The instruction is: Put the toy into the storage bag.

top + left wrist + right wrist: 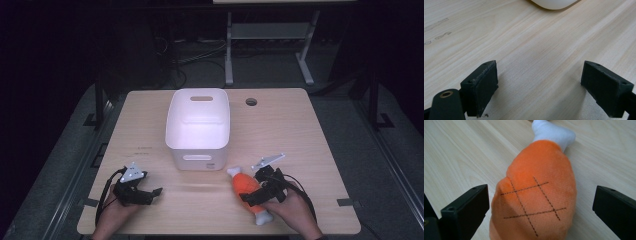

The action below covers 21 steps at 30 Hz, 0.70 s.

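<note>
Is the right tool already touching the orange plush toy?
Apart. In the right gripper view the right tool has its jaws spread wide, with bare table visible between each jaw and the orange plush toy.

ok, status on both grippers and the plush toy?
Right gripper open, jaws either side of orange-and-white plush drumstick toy, not clamped. Left gripper open over bare wooden table. White plastic bin ahead, nothing in between.
</note>
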Each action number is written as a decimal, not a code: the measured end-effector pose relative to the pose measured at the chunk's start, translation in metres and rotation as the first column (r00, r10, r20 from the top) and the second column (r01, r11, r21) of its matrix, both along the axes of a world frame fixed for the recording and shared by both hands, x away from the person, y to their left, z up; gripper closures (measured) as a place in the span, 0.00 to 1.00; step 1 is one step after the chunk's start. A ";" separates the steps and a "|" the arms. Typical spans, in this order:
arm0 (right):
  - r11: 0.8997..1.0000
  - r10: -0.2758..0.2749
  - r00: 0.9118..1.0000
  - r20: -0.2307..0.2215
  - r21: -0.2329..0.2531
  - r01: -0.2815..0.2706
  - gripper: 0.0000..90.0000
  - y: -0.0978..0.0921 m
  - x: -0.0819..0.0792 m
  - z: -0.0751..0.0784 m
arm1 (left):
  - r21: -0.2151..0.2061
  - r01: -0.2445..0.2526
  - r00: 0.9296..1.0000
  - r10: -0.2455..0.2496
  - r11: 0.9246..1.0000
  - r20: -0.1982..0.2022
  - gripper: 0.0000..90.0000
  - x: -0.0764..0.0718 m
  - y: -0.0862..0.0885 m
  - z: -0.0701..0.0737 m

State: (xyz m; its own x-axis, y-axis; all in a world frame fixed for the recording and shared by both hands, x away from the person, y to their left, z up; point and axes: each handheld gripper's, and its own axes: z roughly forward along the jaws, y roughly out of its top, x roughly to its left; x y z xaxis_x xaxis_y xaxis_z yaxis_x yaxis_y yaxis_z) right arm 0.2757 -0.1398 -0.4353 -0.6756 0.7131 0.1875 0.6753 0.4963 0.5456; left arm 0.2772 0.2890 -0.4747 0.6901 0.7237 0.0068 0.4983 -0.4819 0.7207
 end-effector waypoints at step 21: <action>0.999 0.003 0.999 -0.042 -0.032 -0.005 0.01 0.010 0.002 -0.014 | 0.001 0.000 1.000 0.000 1.000 0.000 0.14 0.000 0.000 0.000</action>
State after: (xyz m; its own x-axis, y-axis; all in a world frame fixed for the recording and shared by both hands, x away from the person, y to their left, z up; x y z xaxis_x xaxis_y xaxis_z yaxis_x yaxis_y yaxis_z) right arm 0.2773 -0.1299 -0.4493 -0.6704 0.7164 0.1931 0.6953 0.5157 0.5007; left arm 0.2772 0.2890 -0.4747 0.6904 0.7234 0.0076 0.4979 -0.4827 0.7205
